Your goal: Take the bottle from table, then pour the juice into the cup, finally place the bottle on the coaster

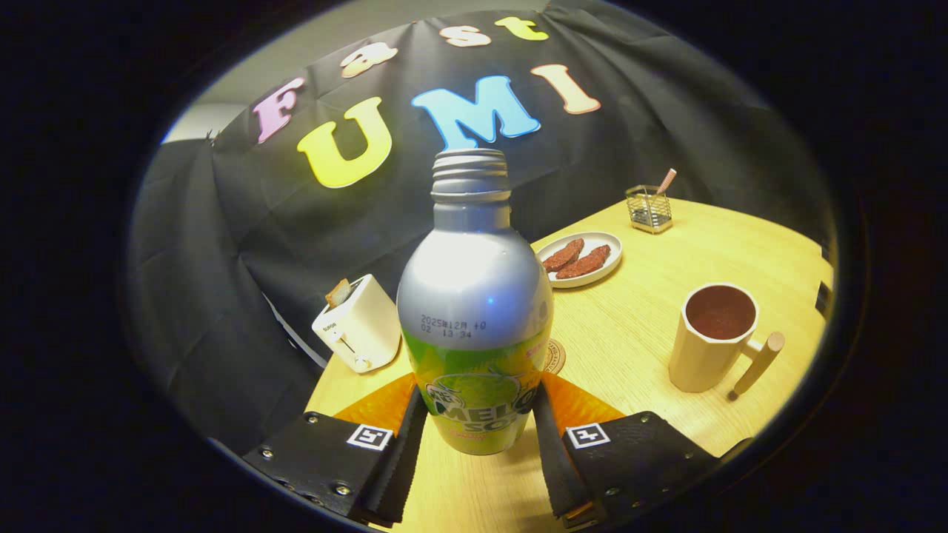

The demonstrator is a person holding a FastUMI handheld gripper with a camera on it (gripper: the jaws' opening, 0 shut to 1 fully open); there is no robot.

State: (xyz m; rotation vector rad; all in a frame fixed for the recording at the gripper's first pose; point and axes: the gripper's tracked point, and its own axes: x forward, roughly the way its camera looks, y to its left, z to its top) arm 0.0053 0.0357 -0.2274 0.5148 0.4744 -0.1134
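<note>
Gripper (480, 426) is clamped on the upright, uncapped bottle (474, 311), both fingers pressing its sides; cup (712, 337) at two o'clock, coaster (555, 355) just behind the bottle.

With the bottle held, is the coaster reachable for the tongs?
Probably yes. The tongs grip the bottle, and the coaster lies just beyond it on bare table; the cup stands well off to the side.

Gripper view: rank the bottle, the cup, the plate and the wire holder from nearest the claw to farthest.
1. Bottle: between the fingers of the claw, both pressing its sides.
2. Cup: ahead and to the right, handle turned rightward.
3. Plate: beyond the bottle, to the right, near the black cloth.
4. Wire holder: farthest, beyond the plate by the table's far edge.
</note>
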